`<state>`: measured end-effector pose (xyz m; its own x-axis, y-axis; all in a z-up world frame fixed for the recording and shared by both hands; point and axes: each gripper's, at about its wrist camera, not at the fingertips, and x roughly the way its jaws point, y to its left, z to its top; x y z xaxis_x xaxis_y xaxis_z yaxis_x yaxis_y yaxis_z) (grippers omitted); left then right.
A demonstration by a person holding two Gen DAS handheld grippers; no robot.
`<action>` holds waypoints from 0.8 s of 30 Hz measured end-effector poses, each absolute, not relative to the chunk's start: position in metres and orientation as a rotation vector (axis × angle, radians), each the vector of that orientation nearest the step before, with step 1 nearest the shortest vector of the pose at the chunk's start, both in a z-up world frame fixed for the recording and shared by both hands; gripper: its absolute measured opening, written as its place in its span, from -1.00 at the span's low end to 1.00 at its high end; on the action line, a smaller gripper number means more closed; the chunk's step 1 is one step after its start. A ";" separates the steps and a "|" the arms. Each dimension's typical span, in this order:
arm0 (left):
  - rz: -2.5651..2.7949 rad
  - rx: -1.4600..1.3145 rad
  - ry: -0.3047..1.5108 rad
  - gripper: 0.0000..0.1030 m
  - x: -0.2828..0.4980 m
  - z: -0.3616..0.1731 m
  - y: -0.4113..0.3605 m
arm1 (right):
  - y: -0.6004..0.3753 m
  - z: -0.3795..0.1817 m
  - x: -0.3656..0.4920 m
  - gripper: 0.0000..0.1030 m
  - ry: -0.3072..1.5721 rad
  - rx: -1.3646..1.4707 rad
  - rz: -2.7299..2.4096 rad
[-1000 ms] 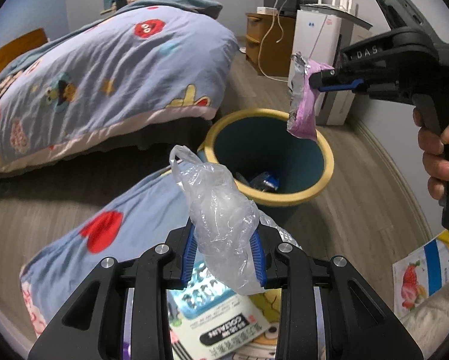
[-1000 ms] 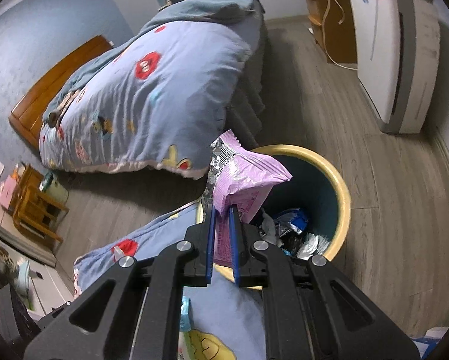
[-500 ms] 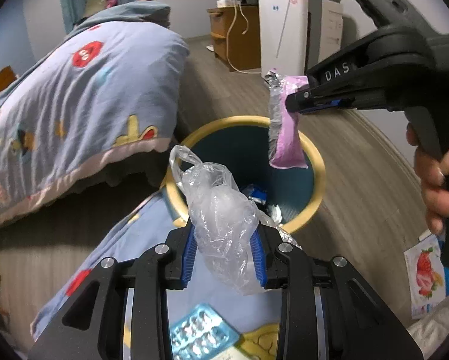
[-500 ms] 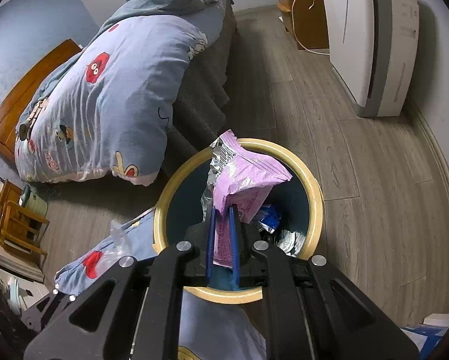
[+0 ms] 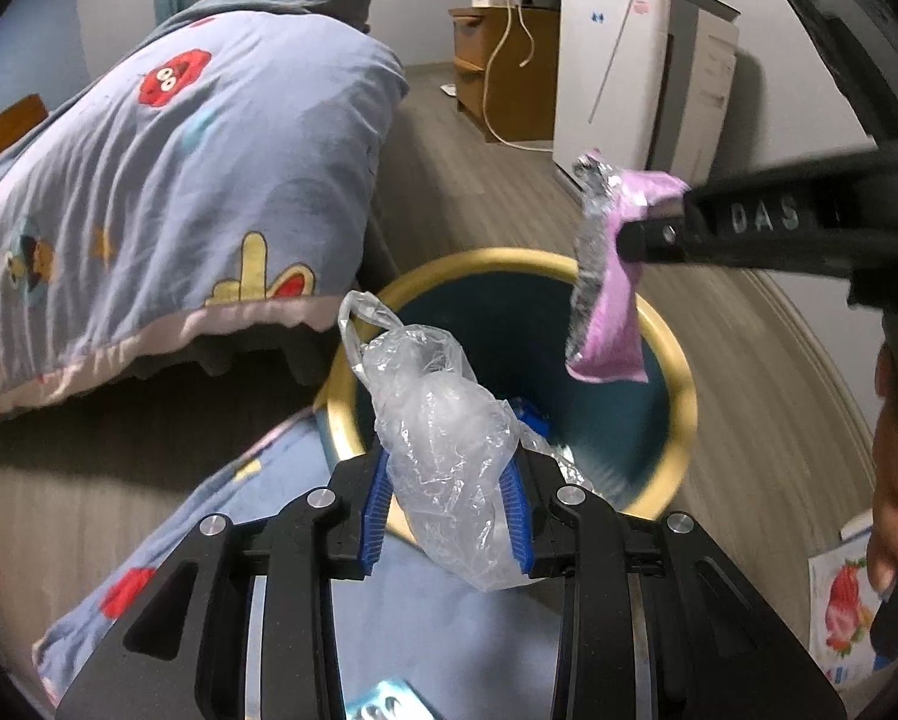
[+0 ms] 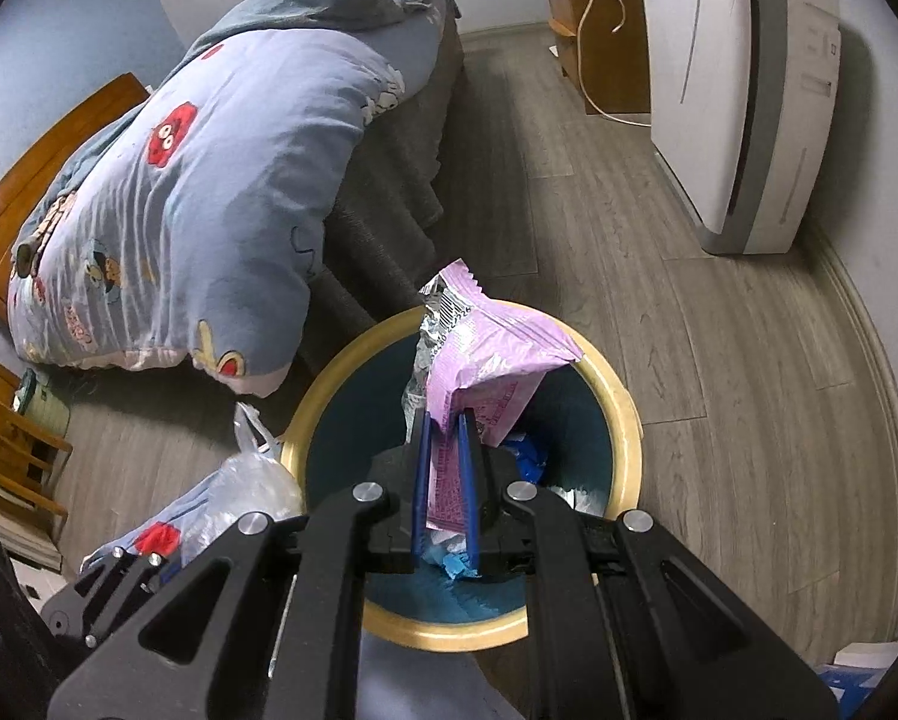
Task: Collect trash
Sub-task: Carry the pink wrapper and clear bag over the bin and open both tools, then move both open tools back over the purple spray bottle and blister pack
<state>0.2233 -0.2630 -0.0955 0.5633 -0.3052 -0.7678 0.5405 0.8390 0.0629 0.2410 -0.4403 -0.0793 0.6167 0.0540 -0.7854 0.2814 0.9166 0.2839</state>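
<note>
My left gripper (image 5: 446, 489) is shut on a crumpled clear plastic bag (image 5: 443, 450), held just short of the near rim of a teal bin with a yellow rim (image 5: 683, 396). My right gripper (image 6: 446, 450) is shut on a pink foil snack wrapper (image 6: 491, 354) that hangs over the bin's (image 6: 620, 402) opening. The wrapper (image 5: 608, 300) and right gripper (image 5: 629, 240) also show in the left wrist view, above the bin's far right side. The clear bag (image 6: 251, 489) shows at the bin's left edge in the right wrist view. Trash lies in the bin's bottom.
A bed with a blue cartoon quilt (image 5: 149, 180) stands left of the bin. A blue pillow (image 5: 389, 618) lies below my left gripper with a blister pack (image 5: 383, 705) on it. A white appliance (image 6: 743, 90) and wooden cabinet (image 6: 599, 18) stand against the far wall. A strawberry packet (image 5: 845, 606) lies right.
Both grippers have moved toward the bin. The pink wrapper went from beside the rim to over the opening, and the clear bag came up to the near rim.
</note>
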 end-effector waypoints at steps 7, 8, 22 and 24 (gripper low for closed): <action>-0.504 0.309 0.798 -0.26 0.235 -0.091 -0.269 | -0.447 -0.082 0.243 -0.82 0.893 0.441 -0.158; -0.505 0.307 0.795 -0.24 0.235 -0.091 -0.269 | -0.446 -0.082 0.243 -0.82 0.893 0.439 -0.155; -0.445 0.295 0.756 0.62 0.222 -0.090 -0.253 | -0.435 -0.074 0.237 0.51 0.892 0.420 -0.129; -0.438 0.280 0.758 0.65 0.218 -0.089 -0.247 | -0.433 -0.070 0.234 0.82 0.883 0.406 -0.132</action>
